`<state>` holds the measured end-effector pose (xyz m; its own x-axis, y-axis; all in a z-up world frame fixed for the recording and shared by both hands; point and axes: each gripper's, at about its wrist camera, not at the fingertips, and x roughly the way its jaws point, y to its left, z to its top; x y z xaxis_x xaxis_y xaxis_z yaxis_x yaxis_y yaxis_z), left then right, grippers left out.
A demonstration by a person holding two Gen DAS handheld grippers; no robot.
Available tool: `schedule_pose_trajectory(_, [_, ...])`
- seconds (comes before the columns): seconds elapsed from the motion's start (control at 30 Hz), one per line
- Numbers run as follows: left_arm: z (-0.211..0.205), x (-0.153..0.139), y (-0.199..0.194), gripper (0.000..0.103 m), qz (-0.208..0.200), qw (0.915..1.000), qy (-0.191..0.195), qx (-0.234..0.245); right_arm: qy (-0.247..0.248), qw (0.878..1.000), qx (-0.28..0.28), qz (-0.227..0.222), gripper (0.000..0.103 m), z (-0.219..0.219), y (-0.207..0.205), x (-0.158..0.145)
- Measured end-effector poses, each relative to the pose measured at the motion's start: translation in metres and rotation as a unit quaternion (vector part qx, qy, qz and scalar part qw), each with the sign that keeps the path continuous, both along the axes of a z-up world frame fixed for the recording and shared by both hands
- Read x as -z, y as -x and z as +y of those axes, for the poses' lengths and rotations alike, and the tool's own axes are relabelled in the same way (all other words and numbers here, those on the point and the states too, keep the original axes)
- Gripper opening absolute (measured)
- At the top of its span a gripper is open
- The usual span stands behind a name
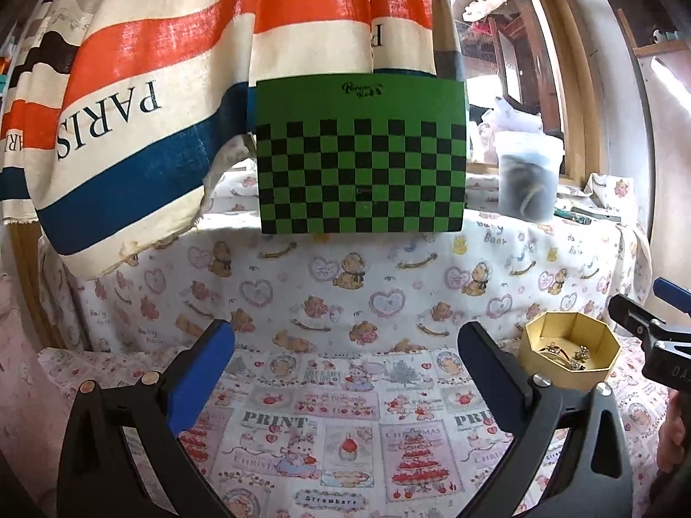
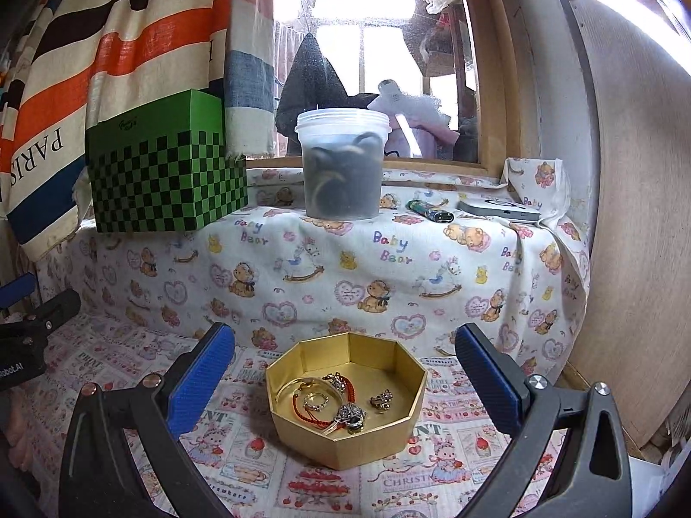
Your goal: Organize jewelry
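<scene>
A gold octagonal box [image 2: 345, 436] sits on the printed cloth, between my right gripper's open fingers. It holds a red cord bracelet [image 2: 302, 410], a ring [image 2: 317, 400], a dark jewelled brooch [image 2: 352, 415] and a small charm [image 2: 382, 400]. My right gripper [image 2: 343, 371] is open and empty, just in front of the box. My left gripper [image 1: 345, 358] is open and empty over bare cloth; the gold box [image 1: 570, 358] lies to its right. The right gripper's tip shows at that view's right edge [image 1: 648, 323].
A green checkered box [image 2: 168, 172] stands on the raised shelf at back left, also in the left wrist view [image 1: 360, 155]. A lidded plastic tub [image 2: 343, 164], a lighter [image 2: 429, 211] and a flat grey device [image 2: 499, 210] are on the shelf. A striped curtain [image 1: 151, 86] hangs left.
</scene>
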<state>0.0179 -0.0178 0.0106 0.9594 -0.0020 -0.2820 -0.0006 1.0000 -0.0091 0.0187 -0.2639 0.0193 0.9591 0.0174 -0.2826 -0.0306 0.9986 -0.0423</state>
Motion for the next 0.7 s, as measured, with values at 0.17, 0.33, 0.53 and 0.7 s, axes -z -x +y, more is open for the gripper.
schedule_pose_trajectory(0.17, [0.0007,0.0010,-0.0010,0.103,0.005,1.0000,0.002,-0.003,0.000,1.000,-0.001,0.000,0.103,0.0003,-0.0001,0.0000])
schedule_pose_trajectory(0.33, [0.0012,0.0012,-0.0016,0.103,0.006,1.0000,0.002,-0.005,0.001,1.000,-0.001,0.001,0.103,0.0005,-0.0003,0.0001])
schedule_pose_trajectory(0.53, [0.0018,0.0012,-0.0019,0.103,0.007,1.0000,0.002,-0.005,0.001,1.000,-0.002,0.001,0.103,0.0005,0.0000,0.0002])
schedule_pose_trajectory(0.7, [0.0009,0.0015,-0.0025,0.103,0.008,1.0000,0.001,-0.003,0.001,1.000,-0.001,0.001,0.103,0.0006,-0.0002,0.0005])
